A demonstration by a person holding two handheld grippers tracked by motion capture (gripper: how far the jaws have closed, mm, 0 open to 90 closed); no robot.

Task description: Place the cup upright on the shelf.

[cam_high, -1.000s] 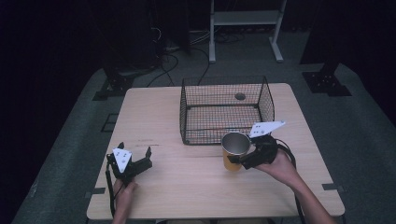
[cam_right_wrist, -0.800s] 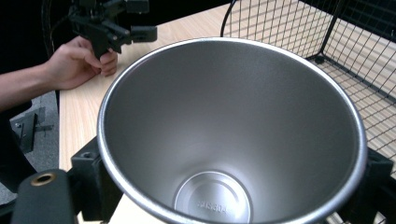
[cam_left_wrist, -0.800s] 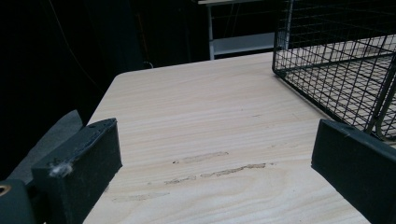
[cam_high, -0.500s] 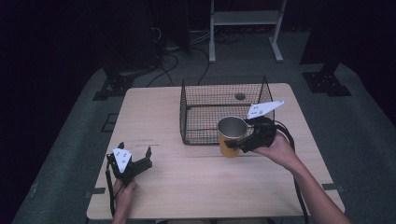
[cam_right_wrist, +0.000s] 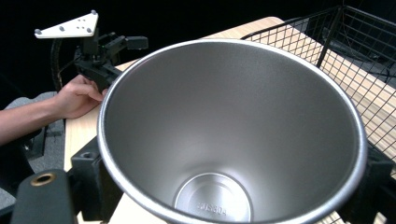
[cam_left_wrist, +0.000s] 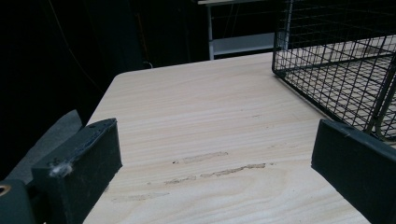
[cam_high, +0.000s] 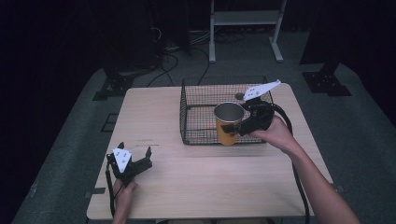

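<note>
Steel cup point(cam_high: 228, 123) — yellow outer wall, bare metal interior — is held upright in the air at the near wall of the wire basket point(cam_high: 196, 100), its rim standing above the basket's top edge. The right tongs point(cam_high: 239, 128) are closed on the cup from the right side, one jaw on each flank of the body; in the right gripper view the cup point(cam_right_wrist: 231, 135) opens toward the camera, with a stamped marking legible at its bottom but too small to read. The person's right hand point(cam_high: 275, 133) grasps the tool behind the cup, and a grey three-cornered plate point(cam_high: 260, 90) stands over the basket's right portion.

The left tongs point(cam_high: 135, 156) rest low on the bench point(cam_high: 154, 121) near its front-left corner, well apart from the basket. Their jaws are spread wide with nothing between them — the left gripper view shows bare wood grain between the two black pads, with the basket point(cam_left_wrist: 341, 60) ahead at upper right. The left hand point(cam_high: 123, 192) holds the tool from behind.
</note>
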